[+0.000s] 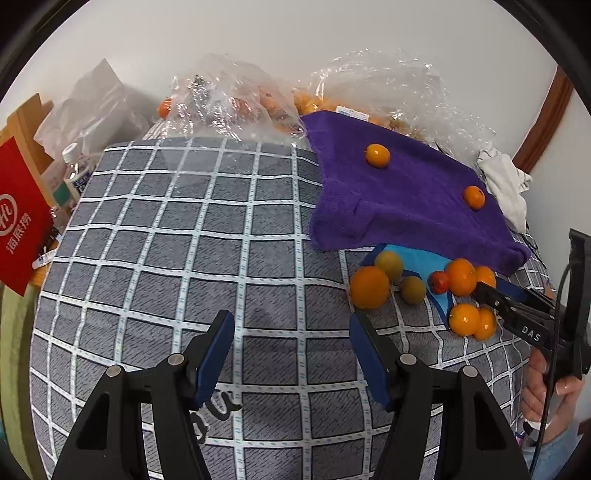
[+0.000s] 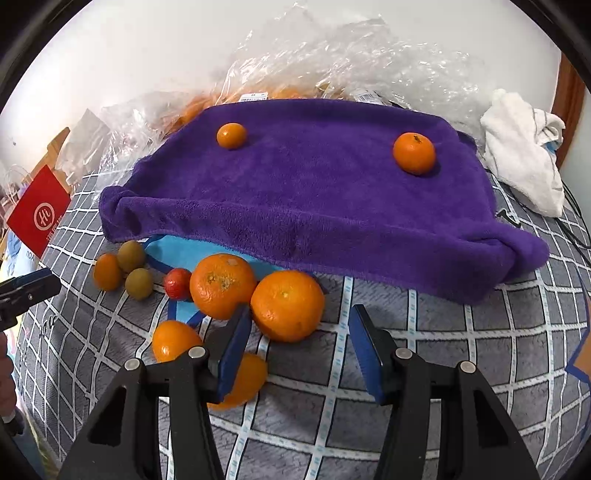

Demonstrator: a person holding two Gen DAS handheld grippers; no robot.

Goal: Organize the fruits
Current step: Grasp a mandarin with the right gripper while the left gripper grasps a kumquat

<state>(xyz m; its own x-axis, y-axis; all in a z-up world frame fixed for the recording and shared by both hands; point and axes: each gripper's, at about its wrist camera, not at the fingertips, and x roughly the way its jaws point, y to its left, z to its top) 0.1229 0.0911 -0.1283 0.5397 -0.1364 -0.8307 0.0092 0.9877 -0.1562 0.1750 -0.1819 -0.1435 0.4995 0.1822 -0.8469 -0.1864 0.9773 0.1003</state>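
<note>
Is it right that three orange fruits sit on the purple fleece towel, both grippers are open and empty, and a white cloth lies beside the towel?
Not quite: only two orange fruits sit on the purple fleece towel, a small one and a larger one, as the right wrist view shows. The left gripper and right gripper are open and empty, and the white cloth lies beside the towel.

You are working in a lived-in home, not a lab. The surface under you is a soft grey checked cover (image 1: 184,229), with a purple towel (image 2: 314,184) spread on it. Crumpled clear plastic bags (image 1: 229,99) lie against a plain white wall (image 1: 258,33); a red paper bag (image 1: 22,218) and a crumpled white cloth (image 2: 521,147) sit alongside.
</note>
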